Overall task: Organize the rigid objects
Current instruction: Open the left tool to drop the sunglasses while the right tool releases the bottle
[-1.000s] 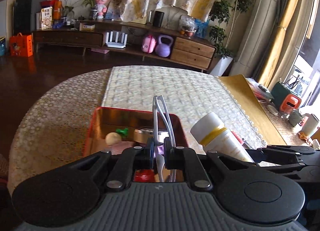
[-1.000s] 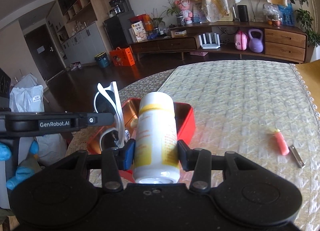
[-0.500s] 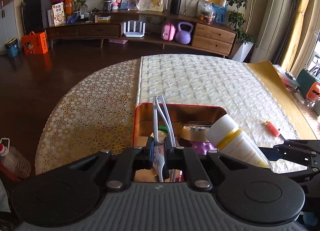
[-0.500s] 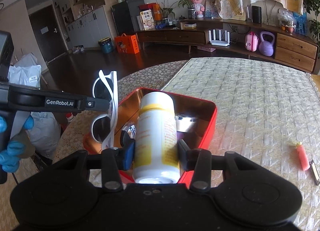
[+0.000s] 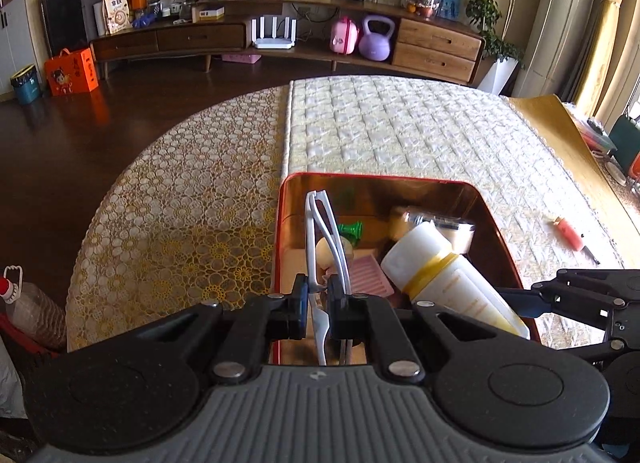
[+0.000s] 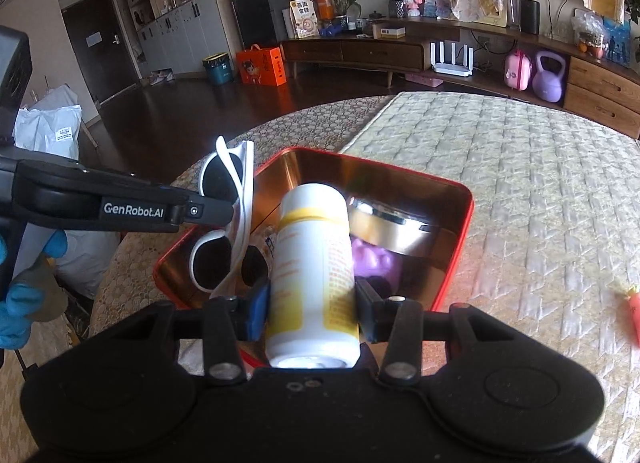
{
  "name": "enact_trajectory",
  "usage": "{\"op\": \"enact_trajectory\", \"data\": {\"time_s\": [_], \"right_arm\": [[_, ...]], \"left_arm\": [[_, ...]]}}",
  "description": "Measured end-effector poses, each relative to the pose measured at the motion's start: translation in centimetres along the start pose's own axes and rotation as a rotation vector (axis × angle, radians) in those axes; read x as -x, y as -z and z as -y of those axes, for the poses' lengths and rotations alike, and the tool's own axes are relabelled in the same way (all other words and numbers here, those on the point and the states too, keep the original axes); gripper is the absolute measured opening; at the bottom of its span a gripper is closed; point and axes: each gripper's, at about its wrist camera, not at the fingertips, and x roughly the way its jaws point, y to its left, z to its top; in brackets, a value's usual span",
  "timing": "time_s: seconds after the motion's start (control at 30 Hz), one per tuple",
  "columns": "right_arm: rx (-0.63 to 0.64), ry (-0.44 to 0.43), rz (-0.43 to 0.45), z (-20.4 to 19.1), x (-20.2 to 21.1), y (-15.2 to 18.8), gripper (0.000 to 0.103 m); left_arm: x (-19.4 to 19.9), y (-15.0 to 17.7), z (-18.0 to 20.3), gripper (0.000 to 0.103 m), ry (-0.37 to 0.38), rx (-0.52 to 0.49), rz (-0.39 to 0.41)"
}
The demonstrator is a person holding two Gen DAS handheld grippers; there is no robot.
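Your left gripper [image 5: 318, 295] pinches folded white sunglasses [image 5: 324, 239] and your right gripper [image 6: 312, 303] clamps a white bottle [image 6: 312, 259], both poised above the red tin [image 6: 460, 231], ready to drop in

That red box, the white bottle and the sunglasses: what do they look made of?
Red box: probably tin; its glossy inner walls mirror the contents.
White bottle: looks like smooth opaque plastic with a yellow band.
Sunglasses: likely glossy white plastic frame, dark lenses.
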Motion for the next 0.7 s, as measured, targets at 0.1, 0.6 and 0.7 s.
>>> {"op": "enact_trajectory", "data": {"time_s": [0.1, 0.6, 0.7], "right_arm": [[-0.004, -0.009, -0.009, -0.1, 0.0, 0.3, 0.044], [-0.088, -0.018, -0.044, 0.5, 0.0, 0.4, 0.046], [-0.096, -0.025, -0.031, 0.6, 0.5, 0.4, 0.046]], "left_arm": [[-0.5, 0.1, 0.0, 0.010, 0.001, 0.003, -0.012], [-2.9, 0.7, 0.7, 0.010, -0.046, 0.007, -0.080], [-3.0, 0.8, 0.8, 0.010, -0.050, -0.005, -0.072]]}}
